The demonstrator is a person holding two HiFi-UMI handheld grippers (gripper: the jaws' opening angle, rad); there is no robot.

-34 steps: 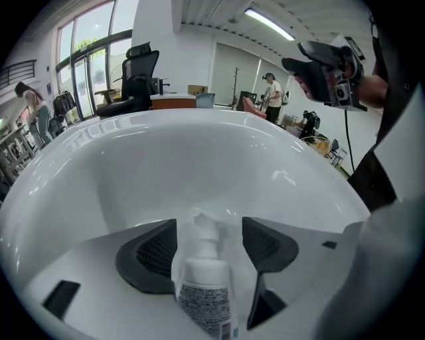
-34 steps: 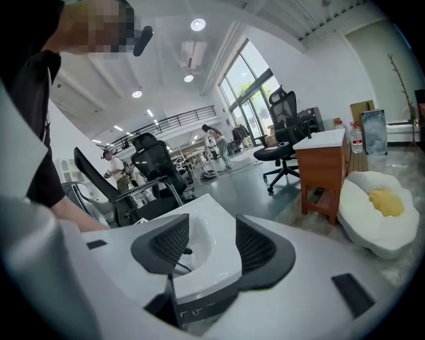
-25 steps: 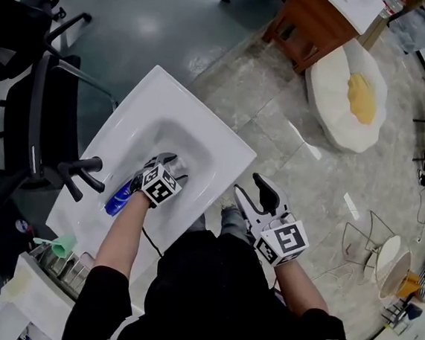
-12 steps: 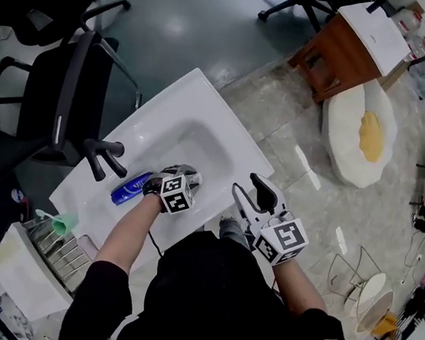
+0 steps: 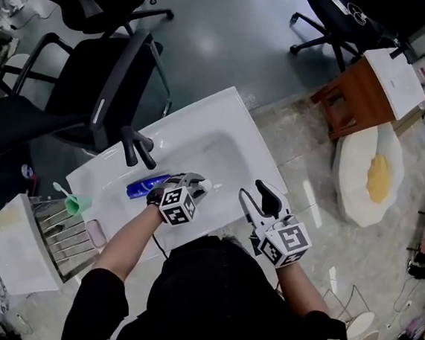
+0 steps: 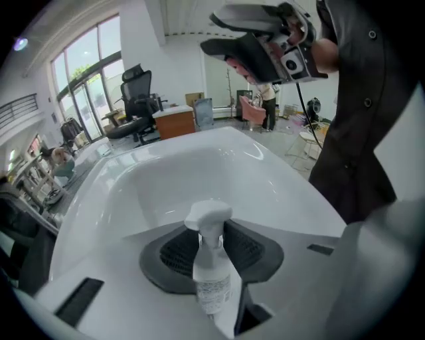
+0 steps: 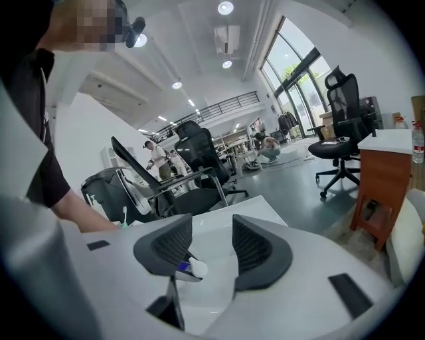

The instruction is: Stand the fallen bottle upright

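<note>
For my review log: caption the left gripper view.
Left tool, jaws closing on small clear white-capped spray bottle above white sink.

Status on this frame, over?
Left gripper closing on spray bottle, over sink basin. Right gripper closing, nothing between jaws. Blue bottle lying beside faucet.

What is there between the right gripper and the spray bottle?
Only bare white sink separates the right gripper from the spray bottle, as the head view shows. That gripper's jaws are closing, with nothing between them.

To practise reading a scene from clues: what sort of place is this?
Probably an open office or workshop, not a bathroom: a white sink stands among office chairs, a wooden desk and tall windows.
</note>
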